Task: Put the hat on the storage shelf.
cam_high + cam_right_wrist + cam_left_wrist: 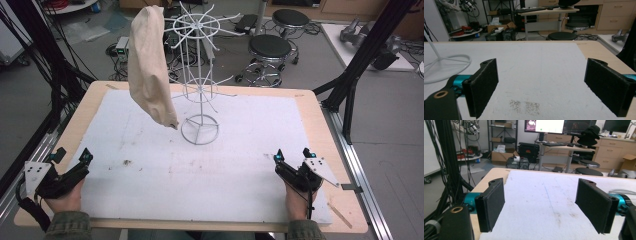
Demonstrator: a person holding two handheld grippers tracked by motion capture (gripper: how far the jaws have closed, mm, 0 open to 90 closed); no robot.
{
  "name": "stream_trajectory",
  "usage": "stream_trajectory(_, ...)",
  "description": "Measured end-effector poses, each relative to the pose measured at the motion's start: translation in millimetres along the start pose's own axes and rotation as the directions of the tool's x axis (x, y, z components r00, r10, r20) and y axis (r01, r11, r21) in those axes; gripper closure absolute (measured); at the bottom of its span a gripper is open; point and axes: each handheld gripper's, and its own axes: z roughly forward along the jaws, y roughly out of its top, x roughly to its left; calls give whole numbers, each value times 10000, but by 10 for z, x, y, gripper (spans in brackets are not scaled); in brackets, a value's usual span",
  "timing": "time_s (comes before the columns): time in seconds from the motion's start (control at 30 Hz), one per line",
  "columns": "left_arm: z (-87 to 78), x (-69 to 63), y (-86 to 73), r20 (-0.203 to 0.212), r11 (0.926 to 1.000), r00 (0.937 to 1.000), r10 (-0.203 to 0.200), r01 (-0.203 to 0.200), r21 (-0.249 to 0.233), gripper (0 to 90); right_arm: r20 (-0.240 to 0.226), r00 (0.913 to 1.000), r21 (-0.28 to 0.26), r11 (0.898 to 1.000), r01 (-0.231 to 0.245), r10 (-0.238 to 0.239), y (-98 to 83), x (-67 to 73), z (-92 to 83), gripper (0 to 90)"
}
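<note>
**Beige cloth hangs lengthwise from the wire rack, both grippers wide apart at the near edge**

We take the white wire rack (200, 75) as our landmark. It stands upright on the white mat (150, 165) that covers the worktop (320, 115), its ring base resting on the mat at the far middle. From the upper spokes on the rack's left side we see a beige cloth (148, 65) hanging. Its long axis runs nearly vertical, leaning slightly so that the top sits beside the upper wheel of the rack and the lower tip points down and a little toward the rack's base. That tip ends just left of the base ring; we cannot tell whether it touches the mat.

Well in front of the rack and to its left, we find the left gripper (73, 156) held low at the near edge of the worktop, its fingers (490, 203) spread wide with only bare mat between them. Well in front of the rack and to its right sits the right gripper (293, 152), its fingers (482, 86) likewise spread wide and holding nothing. In the right gripper view, part of the rack's base ring lies ahead on the left.
</note>
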Motion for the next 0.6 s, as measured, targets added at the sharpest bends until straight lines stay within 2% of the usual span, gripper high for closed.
stream_trajectory(0.23,20,-4,-70,56,9996,10000,50,-52,285,235,-42,10000,31,10000,71,-71,-6,-3,26,110)
stream_trajectory(0.4,36,-14,-82,179,9995,9998,83,-88,295,235,-52,10000,109,9999,83,-83,-10,-2,37,110)
stream_trajectory(0.6,33,-4,-85,202,9994,9998,-82,75,324,235,-93,9999,168,9998,72,-71,-13,-2,45,111)
